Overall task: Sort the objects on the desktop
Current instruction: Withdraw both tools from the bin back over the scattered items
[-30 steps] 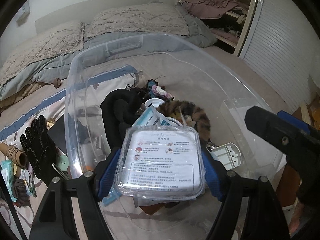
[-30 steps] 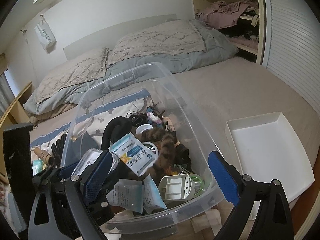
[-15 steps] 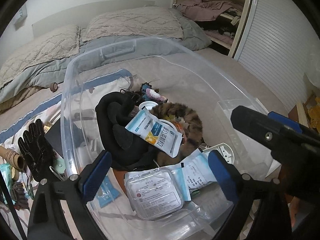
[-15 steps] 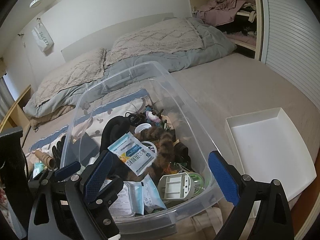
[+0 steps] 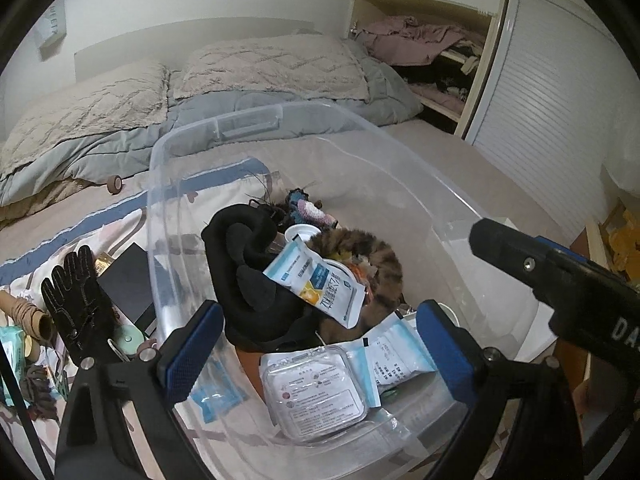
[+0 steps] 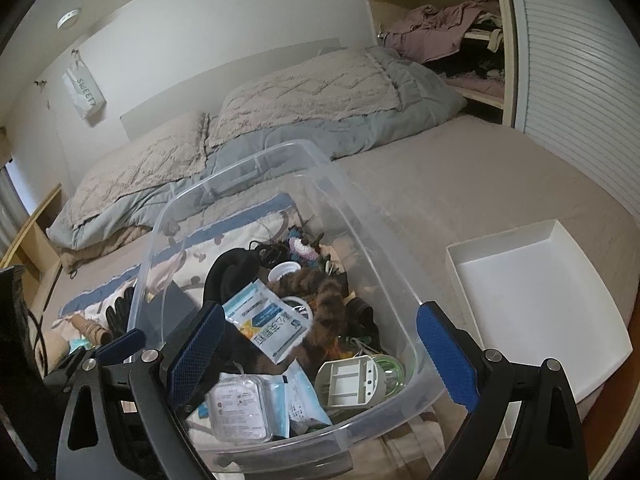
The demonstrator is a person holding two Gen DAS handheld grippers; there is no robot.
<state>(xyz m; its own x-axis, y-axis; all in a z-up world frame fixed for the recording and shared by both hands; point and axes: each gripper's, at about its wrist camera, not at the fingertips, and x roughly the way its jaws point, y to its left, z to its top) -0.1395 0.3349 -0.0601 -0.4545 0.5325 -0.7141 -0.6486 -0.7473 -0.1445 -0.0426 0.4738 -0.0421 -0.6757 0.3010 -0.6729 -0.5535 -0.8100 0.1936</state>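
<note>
Fingers of the left gripper (image 5: 318,350) stand wide apart with nothing between them. The right gripper (image 6: 320,354) is wide and empty too. Below them, a clear packet (image 5: 316,392) lies at the near end of the clear bin (image 5: 256,120). A black glove (image 5: 76,304) lies on the bed by the bin's left wall.

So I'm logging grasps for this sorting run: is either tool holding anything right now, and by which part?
Nothing is held. The left tool is open above the clear plastic pack, which lies in the clear bin. The right tool is open too, with nothing gripped.
</note>
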